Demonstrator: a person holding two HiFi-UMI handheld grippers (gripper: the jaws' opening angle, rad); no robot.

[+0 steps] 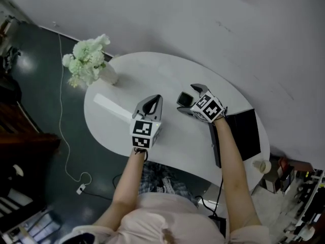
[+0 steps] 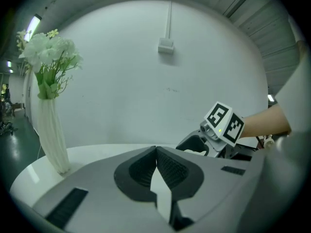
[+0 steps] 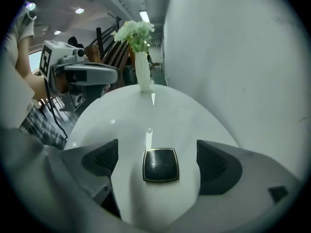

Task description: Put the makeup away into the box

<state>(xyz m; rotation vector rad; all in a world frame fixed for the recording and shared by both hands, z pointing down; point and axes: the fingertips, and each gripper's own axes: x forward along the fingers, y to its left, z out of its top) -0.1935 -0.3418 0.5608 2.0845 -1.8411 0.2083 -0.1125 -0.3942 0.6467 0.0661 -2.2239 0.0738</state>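
Makeup here is a flat black square compact with a thin gilt rim (image 3: 160, 165), lying closed on the glossy white oval table (image 1: 167, 70), low in the middle of the right gripper view. The right gripper (image 1: 190, 98) has its tongs spread wide, one on either side of the compact and clear of its edges. This looks like lining up for a grip across the case's flat sides, which has not yet been taken.

The left gripper (image 2: 156, 152) sits at the centre of the head view with its tongs pressed together on nothing. It seems to be parked out of the way rather than working.

A ribbed white vase of pale flowers (image 1: 90, 62) stands at the table's upper left, well apart. A dark flat rectangular thing (image 1: 246, 131) lies at the right edge; whether that is the box, I cannot tell.
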